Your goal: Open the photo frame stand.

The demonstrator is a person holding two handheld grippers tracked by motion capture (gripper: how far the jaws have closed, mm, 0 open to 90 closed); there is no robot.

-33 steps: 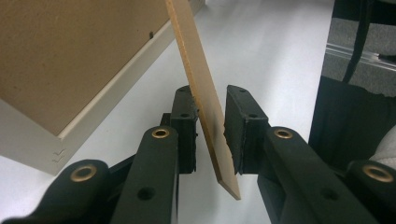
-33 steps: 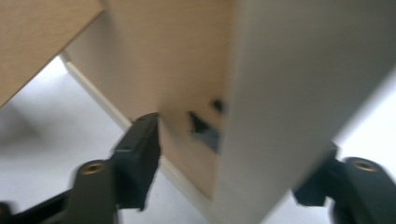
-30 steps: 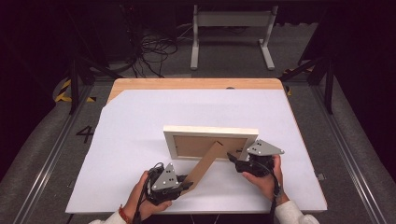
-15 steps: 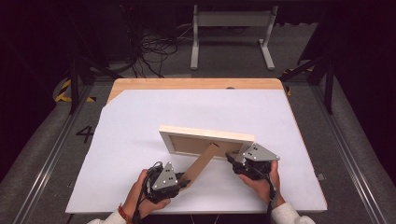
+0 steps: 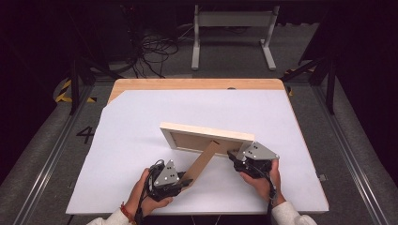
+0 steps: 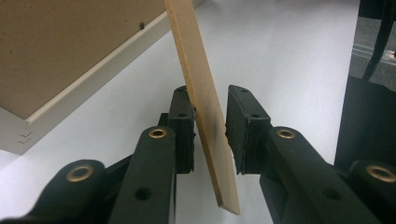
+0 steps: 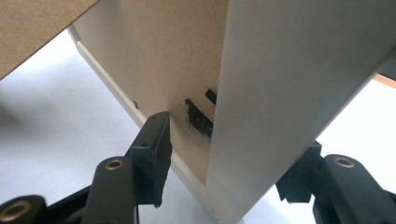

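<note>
White-papered desk (image 5: 141, 126) carries a pale wooden picture frame (image 5: 206, 132); left gripper (image 5: 184, 182) fingers clamp its flat cardboard strut (image 5: 202, 161), right gripper (image 5: 233, 156) fingers straddle the frame's end, closing without firm contact.

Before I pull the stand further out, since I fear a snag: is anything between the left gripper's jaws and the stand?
Nothing visible: the stand already sits between the left gripper jaws, with bare table around it.

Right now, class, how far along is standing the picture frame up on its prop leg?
Done: the picture frame is upright and its prop leg swung out. In hand: the left gripper pinches the leg; the right gripper, just closing, straddles the frame's corner. Left: rest the leg on the table, then release.
</note>
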